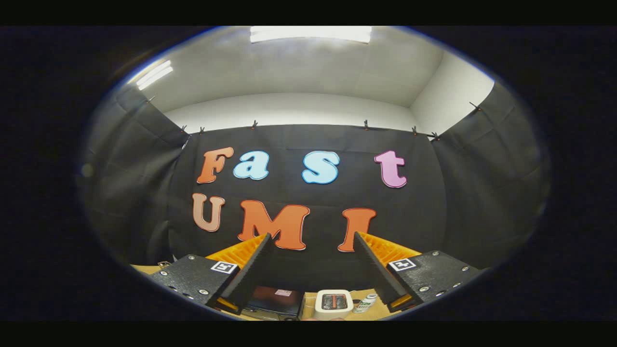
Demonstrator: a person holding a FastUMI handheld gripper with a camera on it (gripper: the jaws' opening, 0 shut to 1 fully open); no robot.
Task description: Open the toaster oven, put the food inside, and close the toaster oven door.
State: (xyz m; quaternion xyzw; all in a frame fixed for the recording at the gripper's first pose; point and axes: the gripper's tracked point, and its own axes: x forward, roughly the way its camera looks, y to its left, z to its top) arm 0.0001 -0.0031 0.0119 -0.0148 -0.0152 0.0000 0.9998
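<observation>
Left finger: sits around 7 o'clock, angled in toward the middle, touching nothing.
Toaster oven (272,300): pretty sure it's the dark box low down at about 6 o'clock, seen from above between the fingers and closer to the left one. Can't tell from here whether the door is open or shut, since I'm basically looking at its top.
Gripper (313,250): fingers spread wide apart, nothing between them, held up high and aimed at the back wall rather than the table.
White toaster (333,304): small slot toaster just right of the dark box, two slots facing up.
Bottle (365,303): little one lying on its side beside the toaster, near the right finger.
Food: honestly can't pick it out anywhere.
Progress: looks like square one to me. Nothing grabbed; opening, loading and closing all seem to be left.
Table (144,269): light wood, just a strip visible under the fingers.
Room: black cloth walls clipped up on three sides, pale ceiling with light panels at 12 and 10 o'clock.
</observation>
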